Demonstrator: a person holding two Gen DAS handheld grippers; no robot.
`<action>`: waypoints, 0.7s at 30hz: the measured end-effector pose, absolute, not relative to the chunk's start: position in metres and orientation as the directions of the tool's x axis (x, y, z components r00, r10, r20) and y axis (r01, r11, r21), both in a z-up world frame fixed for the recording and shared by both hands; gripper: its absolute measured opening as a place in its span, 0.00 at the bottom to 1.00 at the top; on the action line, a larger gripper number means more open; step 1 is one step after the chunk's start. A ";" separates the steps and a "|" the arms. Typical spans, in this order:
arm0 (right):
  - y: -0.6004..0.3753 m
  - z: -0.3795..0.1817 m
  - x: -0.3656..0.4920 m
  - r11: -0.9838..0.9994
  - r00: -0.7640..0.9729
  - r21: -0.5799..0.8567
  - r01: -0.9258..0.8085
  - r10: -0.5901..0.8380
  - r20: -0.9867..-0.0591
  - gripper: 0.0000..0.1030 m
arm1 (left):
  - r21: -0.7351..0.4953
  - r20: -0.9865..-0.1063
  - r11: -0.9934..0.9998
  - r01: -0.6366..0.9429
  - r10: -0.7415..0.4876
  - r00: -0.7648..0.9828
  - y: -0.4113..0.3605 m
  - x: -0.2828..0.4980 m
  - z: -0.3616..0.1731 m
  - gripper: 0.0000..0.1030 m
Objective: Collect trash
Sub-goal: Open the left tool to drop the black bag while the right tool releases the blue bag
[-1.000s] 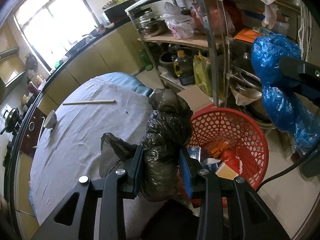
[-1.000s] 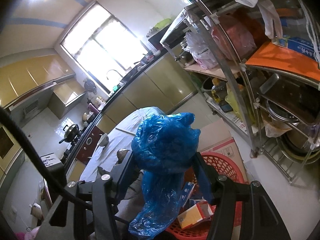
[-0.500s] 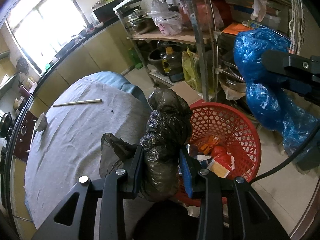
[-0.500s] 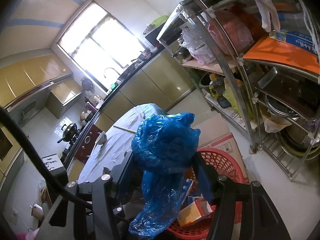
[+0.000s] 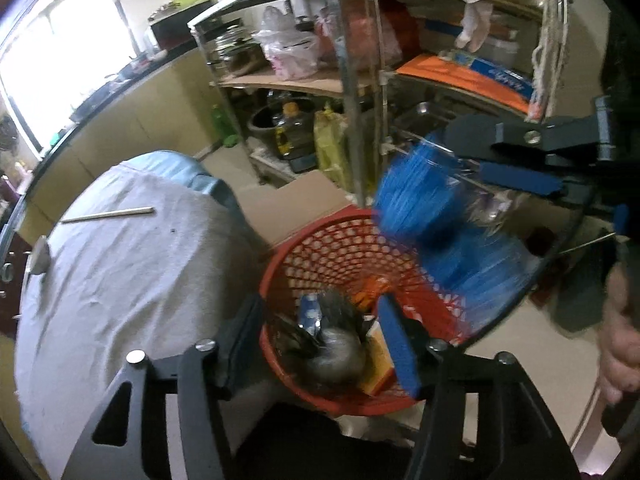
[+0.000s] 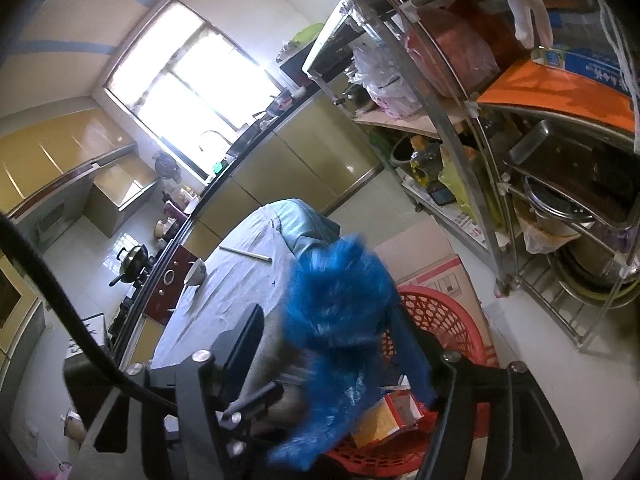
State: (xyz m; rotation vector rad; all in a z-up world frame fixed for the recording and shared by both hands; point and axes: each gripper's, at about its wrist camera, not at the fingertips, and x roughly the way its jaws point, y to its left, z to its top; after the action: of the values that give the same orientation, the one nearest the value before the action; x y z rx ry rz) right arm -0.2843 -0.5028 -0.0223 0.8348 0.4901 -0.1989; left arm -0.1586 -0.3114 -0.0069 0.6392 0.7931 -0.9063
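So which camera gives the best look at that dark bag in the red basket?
The left wrist view: it looks down into the red basket, where the blurred dark plastic bag shows between its opening jaws. In the right wrist view the blue bag hides it.

Nothing I can actually read from here. Blue box on the rack's upper shelf has a line of white print — too small and warped to make out. Cardboard box on the floor behind the basket carries a small printed panel with symbols — blurred. Carton in the basket shows no legible print either.
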 end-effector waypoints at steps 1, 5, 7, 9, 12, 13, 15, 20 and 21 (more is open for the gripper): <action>-0.503 -0.025 -0.285 0.656 0.870 0.663 0.361 0.019 -0.493 0.69 | 0.151 -0.816 0.469 0.870 -0.438 0.377 -0.311 -0.160 -0.007 0.59; -0.506 -0.026 -0.285 0.646 0.867 0.669 0.368 0.021 -0.497 0.69 | 0.181 -0.802 0.464 0.867 -0.440 0.403 -0.306 -0.162 -0.005 0.66; -0.504 -0.023 -0.285 0.655 0.870 0.663 0.362 0.017 -0.492 0.69 | 0.197 -0.792 0.495 0.846 -0.428 0.435 -0.299 -0.159 -0.001 0.70; -0.501 -0.020 -0.284 0.663 0.872 0.658 0.356 0.017 -0.489 0.69 | 0.204 -0.781 0.537 0.819 -0.415 0.466 -0.290 -0.154 0.005 0.70; -0.492 -0.015 -0.278 0.677 0.873 0.652 0.342 0.027 -0.487 0.69 | 0.213 -0.758 0.601 0.771 -0.396 0.518 -0.275 -0.142 0.015 0.71; -0.488 -0.013 -0.276 0.686 0.872 0.646 0.336 0.031 -0.488 0.69 | 0.221 -0.742 0.624 0.750 -0.391 0.545 -0.268 -0.139 0.020 0.72; -0.478 -0.010 -0.270 0.701 0.871 0.636 0.323 0.042 -0.489 0.69 | 0.250 -0.700 0.667 0.702 -0.376 0.607 -0.253 -0.136 0.032 0.78; -0.446 0.001 -0.254 0.743 0.869 0.609 0.277 0.076 -0.489 0.69 | 0.269 -0.617 0.740 0.617 -0.360 0.700 -0.216 -0.133 0.057 0.83; -0.439 0.004 -0.251 0.754 0.869 0.602 0.265 0.085 -0.488 0.69 | 0.266 -0.605 0.752 0.603 -0.356 0.712 -0.209 -0.132 0.061 0.84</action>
State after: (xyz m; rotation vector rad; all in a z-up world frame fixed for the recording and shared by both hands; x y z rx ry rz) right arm -0.2506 -0.4387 0.0041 0.7184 0.5199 -0.1033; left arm -0.1321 -0.2089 0.0612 0.4743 0.5581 -0.5544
